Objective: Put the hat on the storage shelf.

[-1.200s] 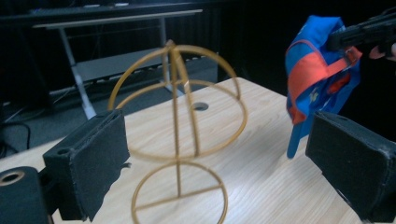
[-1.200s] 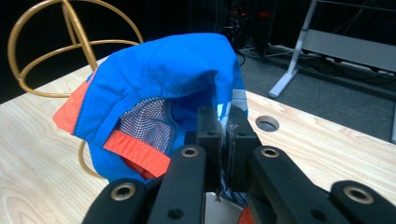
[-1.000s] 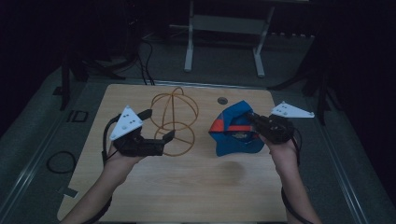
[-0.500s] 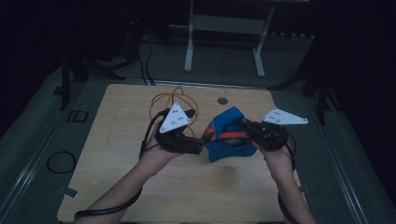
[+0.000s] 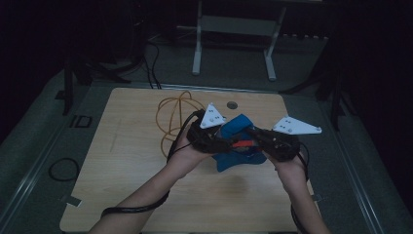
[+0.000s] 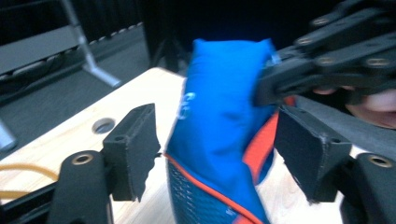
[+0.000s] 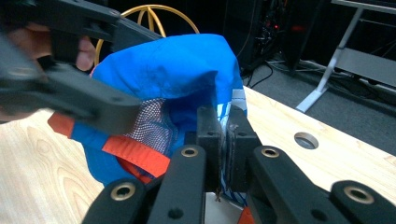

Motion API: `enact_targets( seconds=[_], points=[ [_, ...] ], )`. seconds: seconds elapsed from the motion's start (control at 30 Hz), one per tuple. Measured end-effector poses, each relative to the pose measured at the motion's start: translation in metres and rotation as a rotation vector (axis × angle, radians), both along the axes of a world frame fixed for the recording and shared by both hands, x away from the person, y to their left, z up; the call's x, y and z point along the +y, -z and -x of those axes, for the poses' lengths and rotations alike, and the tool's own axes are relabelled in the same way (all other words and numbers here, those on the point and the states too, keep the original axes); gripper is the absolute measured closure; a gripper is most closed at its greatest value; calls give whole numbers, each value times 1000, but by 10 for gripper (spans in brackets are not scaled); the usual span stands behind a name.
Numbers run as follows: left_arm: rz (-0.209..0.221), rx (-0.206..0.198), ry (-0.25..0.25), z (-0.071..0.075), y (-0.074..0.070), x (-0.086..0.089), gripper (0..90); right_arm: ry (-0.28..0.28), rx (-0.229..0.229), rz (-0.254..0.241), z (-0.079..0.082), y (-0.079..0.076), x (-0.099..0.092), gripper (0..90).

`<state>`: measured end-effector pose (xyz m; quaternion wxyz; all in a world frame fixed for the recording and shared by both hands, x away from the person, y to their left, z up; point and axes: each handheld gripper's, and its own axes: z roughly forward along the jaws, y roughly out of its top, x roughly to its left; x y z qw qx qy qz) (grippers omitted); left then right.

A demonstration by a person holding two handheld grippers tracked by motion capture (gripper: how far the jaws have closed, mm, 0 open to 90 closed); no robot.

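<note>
The wooden surface (image 5: 131,161) carries a yellow wire frame (image 5: 173,117) near its far edge. A blue bag (image 6: 219,135) stands upright beside the frame, near the middle. The right tool (image 7: 223,133) pinches its fabric; the left tool (image 6: 215,154) is spread wide around it.

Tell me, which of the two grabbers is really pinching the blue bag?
The right gripper. Its two jaws are pressed together with the blue bag fabric squeezed between them. The left gripper has its jaws wide apart, one on each side of the bag.
</note>
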<state>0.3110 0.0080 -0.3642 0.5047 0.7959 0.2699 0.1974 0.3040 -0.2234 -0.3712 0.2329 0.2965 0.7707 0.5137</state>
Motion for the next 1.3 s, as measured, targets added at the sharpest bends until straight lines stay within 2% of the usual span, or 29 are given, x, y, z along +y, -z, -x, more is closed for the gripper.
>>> enact_targets(
  seconds=[0.13,0.17,0.2,0.27,0.33,0.43,0.5,0.53,0.57,0.73,0.87,0.9,0.97,1.07,1.1,1.13,1.3],
  points=[
    [-19,15,-17,-2,3,-3,455,-13,-2,-7,3,-1,1,868],
    [-37,14,-29,-3,4,-5,469,-18,-7,-4,4,-1,1,868],
    [-36,17,-24,-3,5,-6,522,-22,-10,-5,5,-2,3,868],
    [-38,16,-24,-3,5,-7,534,-22,-13,-2,7,-2,3,868],
    [-47,-4,-25,-2,6,-7,659,-29,-19,-4,9,-3,6,868],
    [-54,-2,-21,-2,6,-8,734,-35,-22,-5,10,-3,8,867],
    [-64,-7,-14,-2,7,-10,828,-35,-21,-1,11,-3,9,867],
    [-64,-7,-14,-2,7,-10,828,-38,-18,-3,11,-2,9,867],
    [-77,-33,-21,0,9,-13,879,-42,-17,-6,13,-1,11,867],
    [-91,-50,-26,2,11,-16,887,-43,2,-16,13,4,8,865],
    [-95,-95,-33,5,10,-18,889,-36,10,-34,15,6,3,849],
    [-95,-95,-33,5,10,-18,889,-35,11,-42,16,7,1,847],
    [-80,-120,-41,8,7,-18,889,-41,12,-55,19,7,-2,833],
    [-91,-162,-44,12,6,-18,889,-53,11,-63,27,7,-7,813],
    [-91,-162,-44,12,6,-18,890,-53,11,-63,27,7,-7,813],
    [-92,-182,-42,14,7,-18,889,-60,11,-71,32,7,-10,783],
    [-68,-208,-41,16,5,-13,889,-77,2,-112,47,2,-20,663]
  ],
)
